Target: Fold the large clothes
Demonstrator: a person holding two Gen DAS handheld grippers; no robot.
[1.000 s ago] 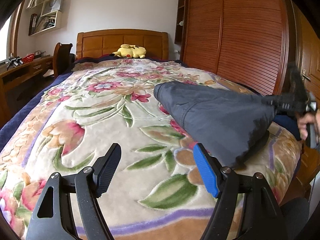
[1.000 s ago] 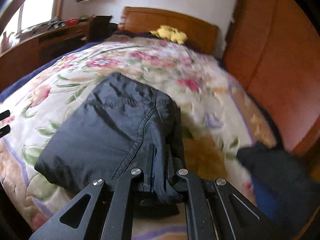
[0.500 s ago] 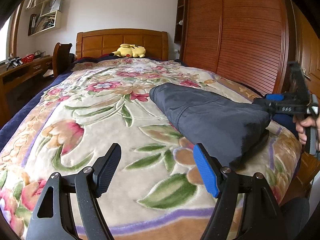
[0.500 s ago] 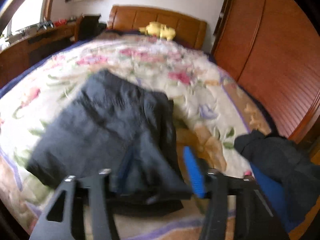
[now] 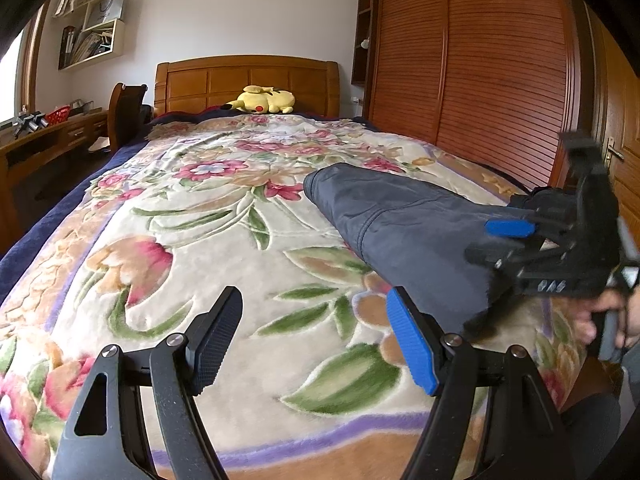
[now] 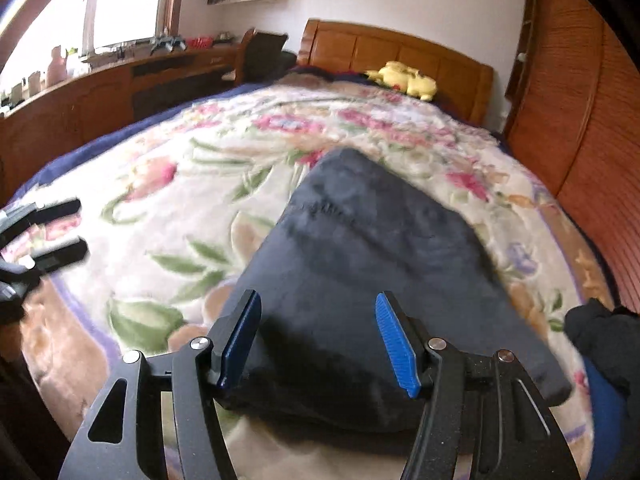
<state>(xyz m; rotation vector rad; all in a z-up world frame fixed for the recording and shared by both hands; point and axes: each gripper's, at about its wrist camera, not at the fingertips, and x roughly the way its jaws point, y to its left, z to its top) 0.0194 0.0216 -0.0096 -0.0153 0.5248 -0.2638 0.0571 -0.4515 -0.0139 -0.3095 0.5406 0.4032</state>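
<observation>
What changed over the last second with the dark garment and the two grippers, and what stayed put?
The right gripper let go of the folded dark garment: a second ago it was clamped on the near edge, and now its jaws stand open with the cloth lying flat on the floral bedspread. It also shifted sideways along the near edge. The left gripper stayed open and still, holding nothing.

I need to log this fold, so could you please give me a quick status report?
Left gripper open, over bare blanket. Right gripper open, jaws just opened, above folded dark garment. Nothing in the way.

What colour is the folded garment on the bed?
Dark navy-grey folded garment, clearest in the left wrist view.
</observation>
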